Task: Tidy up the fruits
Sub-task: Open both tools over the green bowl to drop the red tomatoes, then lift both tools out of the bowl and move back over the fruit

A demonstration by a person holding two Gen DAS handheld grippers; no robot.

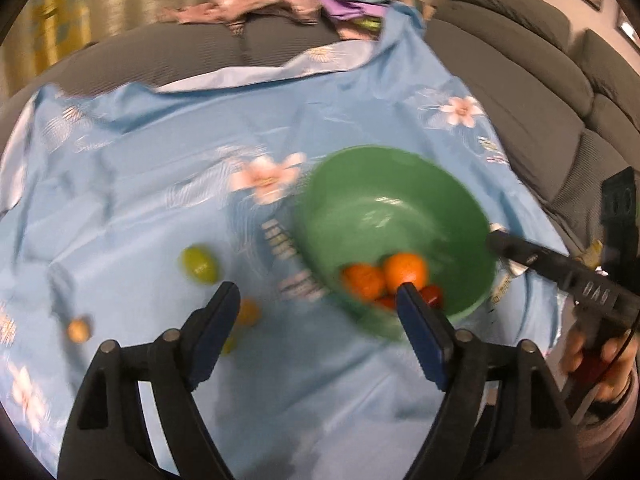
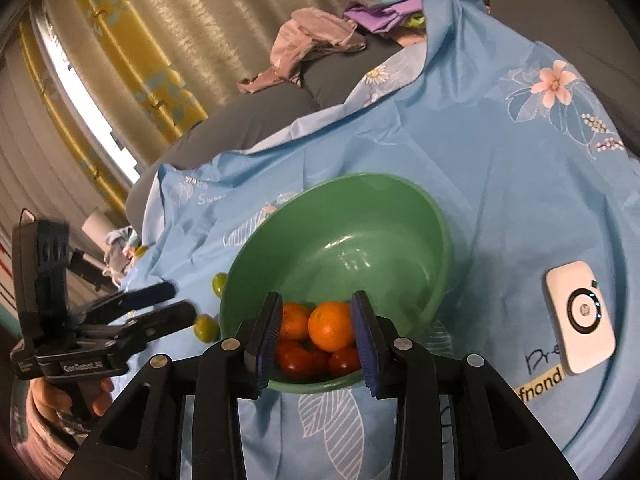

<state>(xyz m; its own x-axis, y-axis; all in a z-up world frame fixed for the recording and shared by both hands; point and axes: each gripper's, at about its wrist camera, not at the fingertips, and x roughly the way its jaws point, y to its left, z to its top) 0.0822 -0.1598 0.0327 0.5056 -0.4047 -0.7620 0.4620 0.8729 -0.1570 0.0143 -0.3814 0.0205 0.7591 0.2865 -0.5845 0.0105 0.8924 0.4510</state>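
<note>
Round green plastic bowl (image 2: 340, 248) sits on a light blue floral-print cloth (image 2: 500, 184) spread over a grey cushioned sofa (image 1: 520, 92). Inside the bowl, bunched against its near wall: 2 round orange citrus fruits (image 2: 331, 326) on top, with 3 glossy red tomatoes (image 2: 302, 360) under and in front of them. Left wrist view is motion-blurred. Left gripper (image 1: 320, 296) hangs above the cloth just left of the bowl, jaws spread wide with nothing between them; its right finger (image 1: 420, 332) overlaps the bowl's near rim in that view. Right gripper (image 2: 316, 316) sits at the bowl's near rim, jaws parted to roughly a fruit's width, framing the oranges but not pressing either one; empty. Loose fruit on the cloth left of the bowl: a small green oval fruit (image 1: 199, 263), a small orange-yellow fruit (image 1: 248, 312) partly behind the left finger, and a small tan round item (image 1: 79, 330), too blurred to identify. Right wrist view shows 2 green fruits beside the bowl's left rim, one just off the left gripper's tips. A white rounded-rectangular device with a black ring (image 2: 580, 316) lies on the cloth right of the bowl, well apart from it. Crumpled pink and purple clothes (image 2: 320, 40) heaped on the sofa behind.
</note>
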